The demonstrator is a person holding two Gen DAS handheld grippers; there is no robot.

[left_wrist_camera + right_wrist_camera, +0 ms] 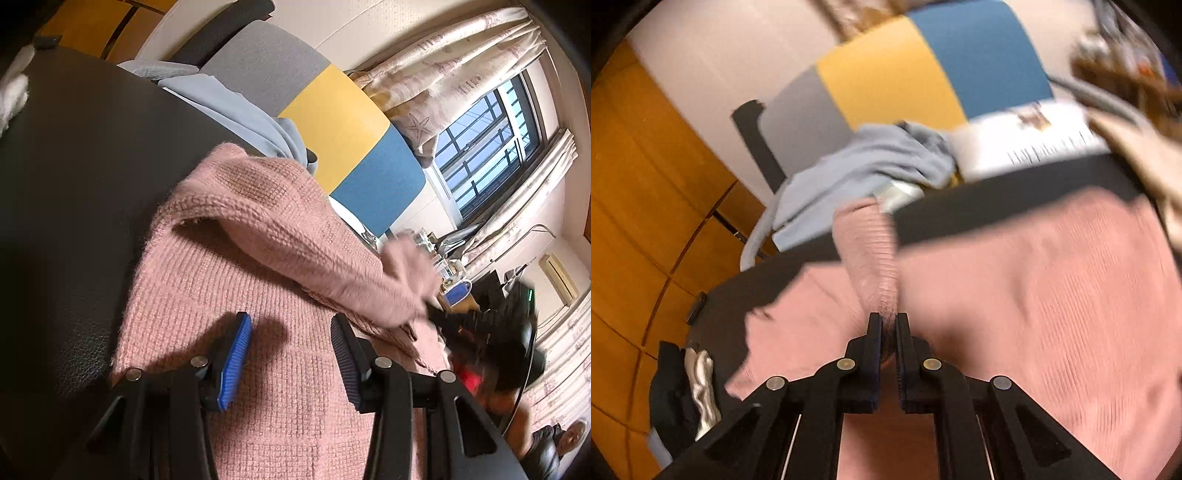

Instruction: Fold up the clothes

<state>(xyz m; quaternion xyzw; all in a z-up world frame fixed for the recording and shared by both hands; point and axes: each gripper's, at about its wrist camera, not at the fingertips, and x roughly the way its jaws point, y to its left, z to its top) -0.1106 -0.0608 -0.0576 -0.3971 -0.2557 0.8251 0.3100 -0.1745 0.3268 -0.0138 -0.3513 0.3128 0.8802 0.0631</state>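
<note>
On the dark tabletop (81, 177): a pink knit sweater (229, 350) is spread flat, filling the near half of both wrist views.
Sleeve: one pink sleeve (295, 236) is lifted off the sweater body and drawn across it toward 3 o'clock in the left wrist view, its blurred cuff seen near the right tongs (436, 310).
Left tongs (291, 354): held partly open just above the sweater body, with nothing pinched between the blue-faced pad (236, 362) and the dark pad opposite.
Right tongs (888, 332): clamped on the sleeve (871, 251), whose ribbed knit runs from the closed jaws up toward 12 o'clock in the right wrist view.
Behind the sweater: a pale blue garment (864, 166) is bunched at the far edge of the tabletop, at 12 o'clock from the sleeve.
Background: a chair back in grey, yellow and blue panels (332, 122) is seen beyond the blue garment; a curtained window (491, 136) lies at 2 o'clock in the left wrist view.
Far corner: dark and white cloth (690, 391) is piled at 8 o'clock in the right wrist view.
</note>
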